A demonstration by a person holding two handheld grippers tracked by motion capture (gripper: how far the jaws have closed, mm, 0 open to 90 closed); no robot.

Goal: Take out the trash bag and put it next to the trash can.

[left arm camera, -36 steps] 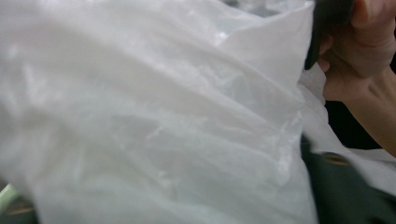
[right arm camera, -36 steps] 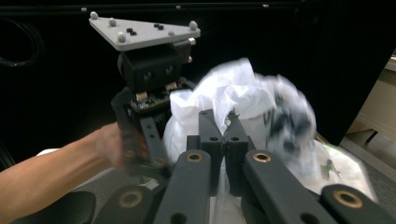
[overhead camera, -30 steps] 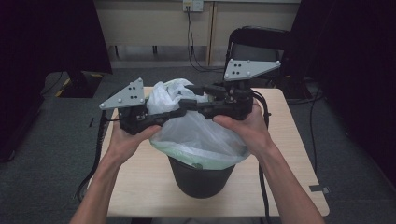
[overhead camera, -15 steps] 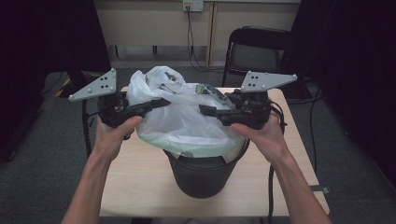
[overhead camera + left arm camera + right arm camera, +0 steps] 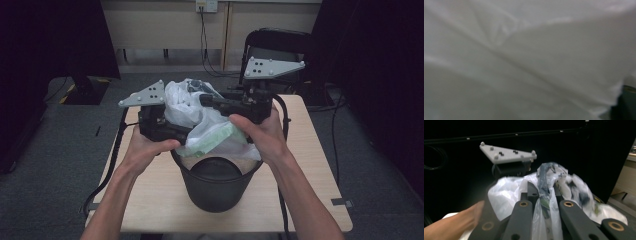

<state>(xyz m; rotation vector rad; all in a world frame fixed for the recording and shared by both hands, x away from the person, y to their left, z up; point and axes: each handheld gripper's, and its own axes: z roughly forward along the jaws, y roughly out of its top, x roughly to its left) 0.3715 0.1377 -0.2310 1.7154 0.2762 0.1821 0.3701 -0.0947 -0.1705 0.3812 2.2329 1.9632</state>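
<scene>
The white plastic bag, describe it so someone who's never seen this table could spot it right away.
Find the light wooden table in the middle of the room, then the black bucket standing on it near the person. The white plastic bag bulges out of the bucket's mouth, bunched up between the left gripper and the right gripper. It is the one pale, crinkled, translucent thing among dark, hard ones.

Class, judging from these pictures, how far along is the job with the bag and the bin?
Done: the bag is gathered up and partly lifted above the bin. In hand: the right gripper pinches a twisted strip of the bag's top; the left gripper presses into the bag's side, its grip hidden by plastic. Left, probably: closing the top and lifting the bag clear, since its bottom seems to sit at the rim.
</scene>
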